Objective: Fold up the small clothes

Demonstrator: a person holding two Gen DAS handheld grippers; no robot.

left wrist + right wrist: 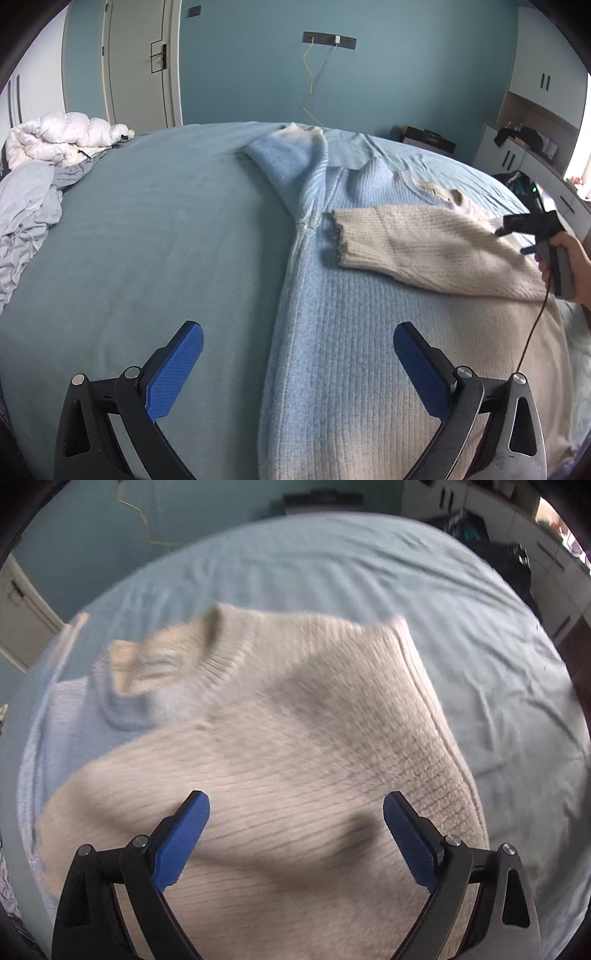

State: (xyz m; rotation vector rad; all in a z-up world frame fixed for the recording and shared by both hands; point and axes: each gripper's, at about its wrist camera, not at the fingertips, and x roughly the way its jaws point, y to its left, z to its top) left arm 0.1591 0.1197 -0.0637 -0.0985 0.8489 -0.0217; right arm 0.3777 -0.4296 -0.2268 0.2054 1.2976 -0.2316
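- A knitted sweater (369, 332), pale blue fading to cream, is lying spread on the blue bedsheet (147, 240), running from the near edge towards the far wall.
- Its cream sleeve (424, 251) is lying folded across the chest, the cuff pointing left and resting near the middle of the body.
- Its blue sleeve (291, 162) is lying out at the far left, not yet brought in; so I judge that the sleeve-folding step is half done.
- The left gripper (298, 354) is hovering over the near left edge of the sweater with its blue fingers (177, 369) standing wide and nothing between them.
- The right gripper (296, 827) is pointing steeply down over the cream shoulder area, blurred, its fingers spread wide and gripping no cloth; in the left wrist view a hand (569, 266) is holding it at the right edge, just beside the folded sleeve.
- I judge that the next move is calling for the blue sleeve: one gripper reaching to its cuff at the far end, pinching it, and carrying it across the body to lie over or beside the cream one.
- The knit looks soft and thick, so a shallow pinch is likely risking a slip; the sleeve wants laying flat.
- A white puffy jacket (62, 140) is lying at the far left of the bed, well apart.
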